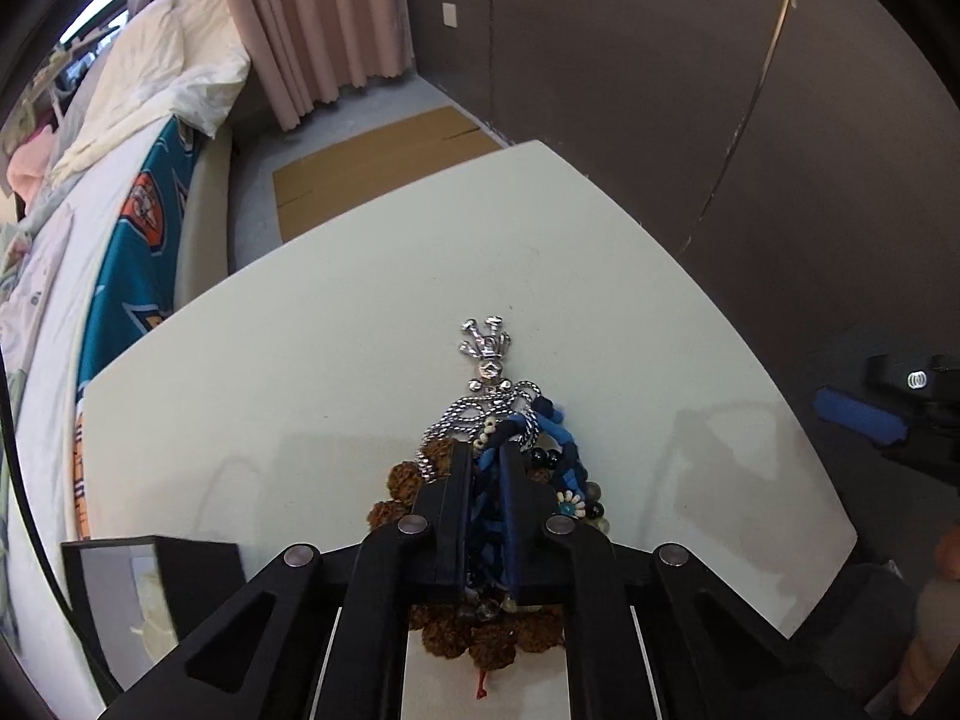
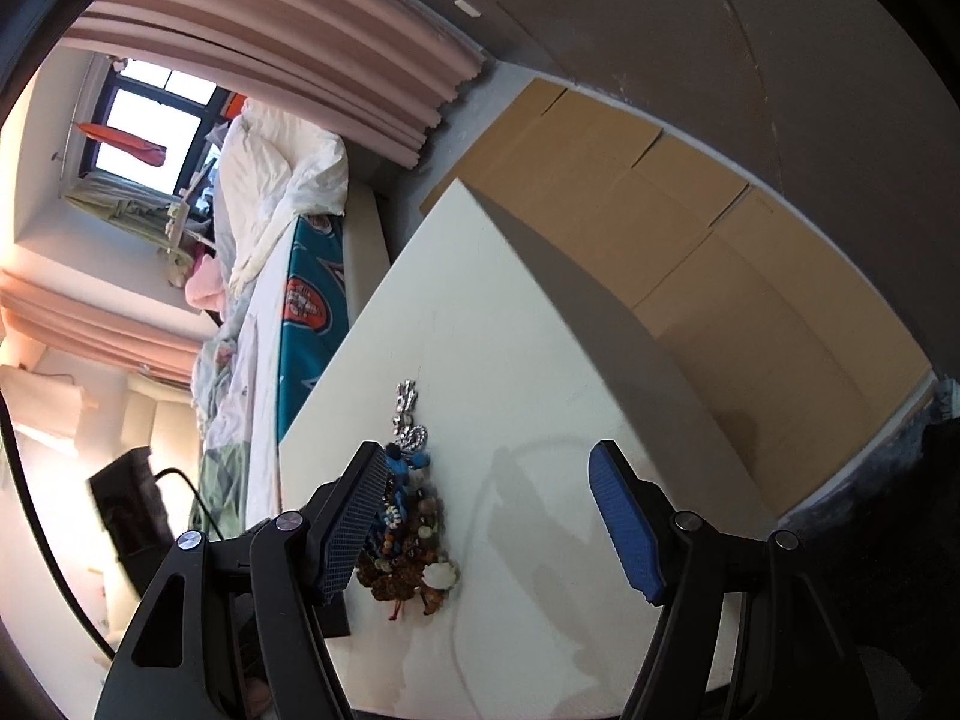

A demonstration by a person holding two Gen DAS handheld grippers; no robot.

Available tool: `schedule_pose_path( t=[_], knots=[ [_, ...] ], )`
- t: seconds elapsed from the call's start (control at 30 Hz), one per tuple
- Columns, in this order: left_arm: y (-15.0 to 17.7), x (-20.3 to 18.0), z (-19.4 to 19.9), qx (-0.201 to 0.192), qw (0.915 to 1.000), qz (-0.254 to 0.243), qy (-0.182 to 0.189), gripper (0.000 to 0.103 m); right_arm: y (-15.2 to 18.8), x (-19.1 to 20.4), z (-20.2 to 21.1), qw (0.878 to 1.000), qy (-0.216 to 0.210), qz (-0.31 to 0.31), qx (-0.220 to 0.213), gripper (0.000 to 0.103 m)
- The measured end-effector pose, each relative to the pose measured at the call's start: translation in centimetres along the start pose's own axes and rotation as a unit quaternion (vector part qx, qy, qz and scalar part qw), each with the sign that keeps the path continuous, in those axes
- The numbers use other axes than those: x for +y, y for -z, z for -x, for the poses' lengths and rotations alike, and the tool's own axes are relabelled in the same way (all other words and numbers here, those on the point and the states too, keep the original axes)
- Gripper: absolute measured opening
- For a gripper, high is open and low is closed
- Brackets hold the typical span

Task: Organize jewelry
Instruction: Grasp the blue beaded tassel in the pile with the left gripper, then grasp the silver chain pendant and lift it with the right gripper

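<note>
Left gripper point(image 1: 483, 468): jaws drawn together on the blue cord bracelet point(image 1: 555, 429), in the middle of the jewelry pile point(image 1: 492, 480).
Right gripper point(image 2: 486, 516): jaws apart, nothing between the pads; it hangs over bare table at the lower centre of the right wrist view, just right of the pile.
Jewelry location: one tangled heap near the table's near edge, lower centre of the left wrist view. It holds brown seed beads point(image 1: 408, 480), the blue cord, a bead string and a silver chain whose crown pendant point(image 1: 487, 343) points toward the top of the frame.
Step in hand (judged): separating one piece from the heap.
Technique: lift slowly and straight. The strands interlock, so a fast pull would probably drag the whole heap. Use the free right gripper to pin the brown beads or the chain while the cord comes away.
Destination: an open black box point(image 1: 120, 588) sits at the lower left of the left wrist view; its contents are unclear.
Edges: the white table point(image 1: 540, 228) ends toward the upper left and the right of the frame, with floor and flat cardboard point(image 1: 384, 162) beyond.
Open room: bare surface above and to both sides of the heap.
</note>
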State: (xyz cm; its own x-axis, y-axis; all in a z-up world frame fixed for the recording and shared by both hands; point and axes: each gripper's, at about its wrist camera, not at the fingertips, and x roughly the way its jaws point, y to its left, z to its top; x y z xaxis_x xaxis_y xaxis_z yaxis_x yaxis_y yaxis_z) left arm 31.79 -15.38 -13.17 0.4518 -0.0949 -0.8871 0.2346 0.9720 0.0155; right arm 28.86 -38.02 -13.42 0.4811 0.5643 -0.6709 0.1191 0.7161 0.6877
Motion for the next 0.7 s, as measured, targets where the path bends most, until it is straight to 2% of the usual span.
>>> schedule_pose_path(
  t=[0.23,0.5,0.7],
  knots=[
    [0.7,1.1,2.4,-0.019,0.9995,0.017,0.020,0.009,0.3,1.1,-2.1,1.000,-0.023,0.002,0.015,0.070],
    [1.0,3.3,4.7,-0.047,0.9975,0.042,0.032,0.008,0.2,3.0,-5.2,0.999,-0.028,0.011,0.037,0.069],
    [1.4,5.1,5.7,-0.054,0.9964,0.057,0.032,0.008,-1.1,5.4,-7.9,0.998,-0.007,0.032,0.060,0.069]
  ],
)
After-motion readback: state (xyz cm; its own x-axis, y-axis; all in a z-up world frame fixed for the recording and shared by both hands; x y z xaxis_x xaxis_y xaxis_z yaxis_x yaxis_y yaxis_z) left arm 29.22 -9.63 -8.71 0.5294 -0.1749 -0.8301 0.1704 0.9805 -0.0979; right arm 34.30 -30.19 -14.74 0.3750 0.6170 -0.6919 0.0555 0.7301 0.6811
